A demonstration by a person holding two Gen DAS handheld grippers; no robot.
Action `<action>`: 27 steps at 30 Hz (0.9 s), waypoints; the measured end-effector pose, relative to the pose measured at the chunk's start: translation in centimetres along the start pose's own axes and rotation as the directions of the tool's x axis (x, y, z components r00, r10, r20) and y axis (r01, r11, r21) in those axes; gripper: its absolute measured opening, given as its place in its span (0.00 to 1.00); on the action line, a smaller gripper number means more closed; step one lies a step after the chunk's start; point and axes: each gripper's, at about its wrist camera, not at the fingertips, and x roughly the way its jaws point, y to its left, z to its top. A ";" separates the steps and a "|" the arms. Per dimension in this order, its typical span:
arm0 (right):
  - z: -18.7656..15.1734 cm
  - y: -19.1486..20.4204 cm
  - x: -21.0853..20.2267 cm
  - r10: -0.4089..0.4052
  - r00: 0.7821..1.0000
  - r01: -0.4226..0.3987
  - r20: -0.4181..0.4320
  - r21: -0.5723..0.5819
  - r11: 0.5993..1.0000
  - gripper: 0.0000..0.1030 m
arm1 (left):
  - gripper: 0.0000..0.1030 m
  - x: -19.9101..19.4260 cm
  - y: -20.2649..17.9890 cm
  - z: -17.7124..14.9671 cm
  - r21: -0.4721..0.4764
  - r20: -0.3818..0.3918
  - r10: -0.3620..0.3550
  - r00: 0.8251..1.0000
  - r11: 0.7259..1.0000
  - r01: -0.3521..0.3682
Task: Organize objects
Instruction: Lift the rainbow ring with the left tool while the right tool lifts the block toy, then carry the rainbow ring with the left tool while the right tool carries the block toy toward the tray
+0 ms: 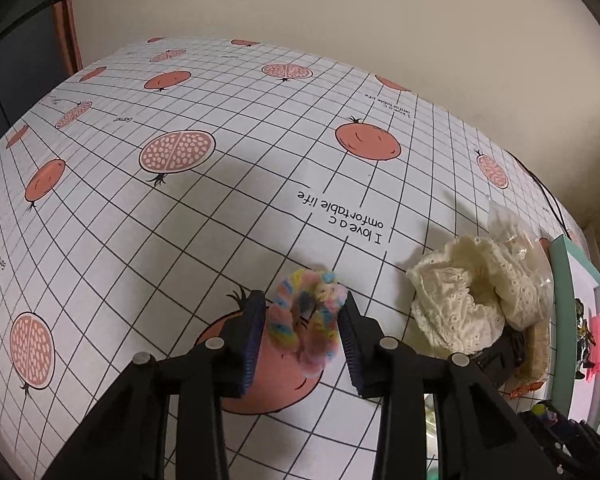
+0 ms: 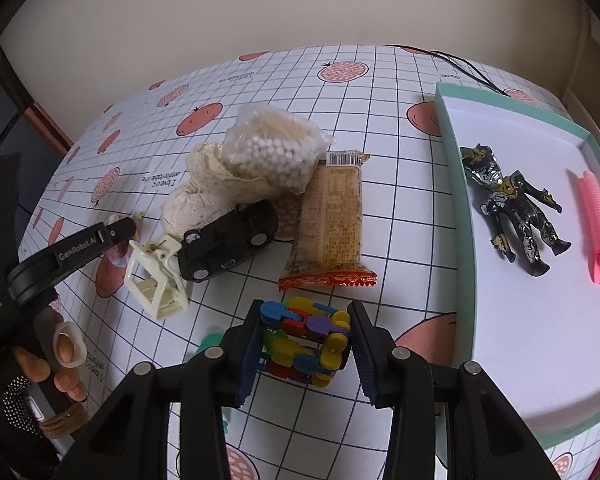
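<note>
Your left gripper (image 1: 302, 332) clamps a pastel fuzzy scrunchie (image 1: 306, 322) just above the pomegranate-print tablecloth (image 1: 220, 216). Your right gripper (image 2: 304, 344) grips a multicolour link-chain toy (image 2: 306, 342), left of the teal tray (image 2: 456, 208) holding a dark action figure (image 2: 508, 204) and pink hair roller (image 2: 598, 224).

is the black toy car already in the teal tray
No, the black toy car lies on the tablecloth beside the white hair claw, while the teal tray holds only a dark figure and pink clip.
</note>
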 end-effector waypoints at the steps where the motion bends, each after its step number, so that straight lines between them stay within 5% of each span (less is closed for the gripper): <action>1: 0.0 0.0 0.0 -0.001 1.000 0.001 0.000 0.000 1.000 0.42 | 0.35 0.0 -0.1 0.0 0.004 0.001 0.000 1.000 1.000 0.000; 8: 0.0 0.1 -0.3 0.008 1.000 -0.008 0.005 0.000 1.000 0.42 | 0.20 -0.3 -0.6 -0.1 0.029 -0.003 -0.006 1.000 1.000 0.006; 20: 0.5 -1.4 -2.5 0.034 0.998 -0.037 0.059 0.043 0.998 0.42 | 0.18 -2.7 -0.1 0.5 -0.011 0.026 -0.016 1.000 1.000 0.016; 27: 0.7 -3.0 -5.1 0.031 0.992 -0.039 0.124 0.063 0.997 0.42 | 0.18 -7.0 -2.3 1.1 0.019 0.116 -0.097 0.988 0.995 0.096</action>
